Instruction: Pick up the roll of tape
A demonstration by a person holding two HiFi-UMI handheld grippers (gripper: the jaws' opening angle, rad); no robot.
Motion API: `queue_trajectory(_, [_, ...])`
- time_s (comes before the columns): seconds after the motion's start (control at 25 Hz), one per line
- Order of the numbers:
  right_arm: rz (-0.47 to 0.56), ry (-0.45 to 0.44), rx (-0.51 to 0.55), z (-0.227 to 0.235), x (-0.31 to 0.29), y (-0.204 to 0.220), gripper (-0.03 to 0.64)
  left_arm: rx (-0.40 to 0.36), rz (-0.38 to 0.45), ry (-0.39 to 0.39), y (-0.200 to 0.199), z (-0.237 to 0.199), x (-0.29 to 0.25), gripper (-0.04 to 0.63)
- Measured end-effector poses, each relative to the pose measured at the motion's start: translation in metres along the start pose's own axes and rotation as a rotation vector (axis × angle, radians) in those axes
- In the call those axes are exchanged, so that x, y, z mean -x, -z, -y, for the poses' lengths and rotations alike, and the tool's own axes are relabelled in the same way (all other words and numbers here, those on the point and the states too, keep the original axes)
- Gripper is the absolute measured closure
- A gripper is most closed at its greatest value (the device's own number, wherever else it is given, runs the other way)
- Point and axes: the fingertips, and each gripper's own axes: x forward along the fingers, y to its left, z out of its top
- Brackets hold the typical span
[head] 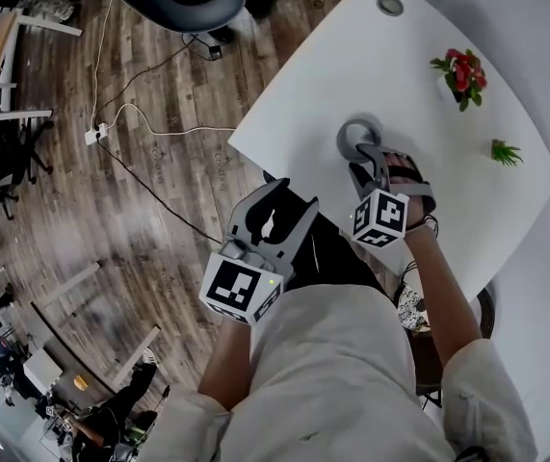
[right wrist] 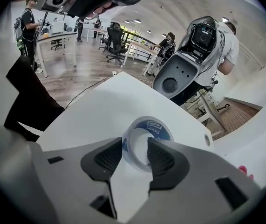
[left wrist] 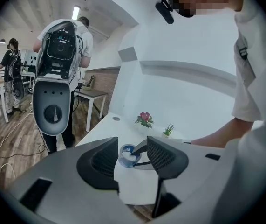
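The roll of tape, clear with a blue-printed core, lies flat on the white table. My right gripper points steeply down at it. In the right gripper view the roll sits at the jaw tips of the right gripper. The left jaw stands at its outer wall, the right jaw over its hole, and a gap shows, so the pads do not press it. My left gripper hangs open and empty off the table's near edge. Its own view shows the left gripper aimed at the roll.
A red flower pot and a small green plant stand on the table's far right. A round cable grommet sits at its far end. Cables run over the wooden floor to the left. Other people stand by desks in the room.
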Motion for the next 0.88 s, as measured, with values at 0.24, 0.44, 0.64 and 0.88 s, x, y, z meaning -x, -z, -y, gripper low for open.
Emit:
queue_trajectory(0.24, [-0.004, -0.006, 0.007, -0.0024, -0.0018, 0.0001, 0.449, 0.000, -0.004, 0.001, 0.0018, -0.0002, 0.0009, 0.394])
queue_trajectory(0.44, [-0.004, -0.011, 0.007, -0.0049, -0.0017, 0.0012, 0.472, -0.006, -0.002, -0.003, -0.0002, -0.0002, 0.0003, 0.396])
queue_trajectory(0.64, [0.000, -0.016, 0.010, -0.0076, -0.0024, 0.0011, 0.493, -0.009, -0.002, -0.002, 0.0016, 0.0004, -0.0004, 0.396])
queue_trajectory(0.88, [-0.001, -0.020, 0.010, -0.0086, -0.0022, 0.0002, 0.504, -0.009, -0.005, 0.003, 0.0023, 0.0021, 0.0005, 0.396])
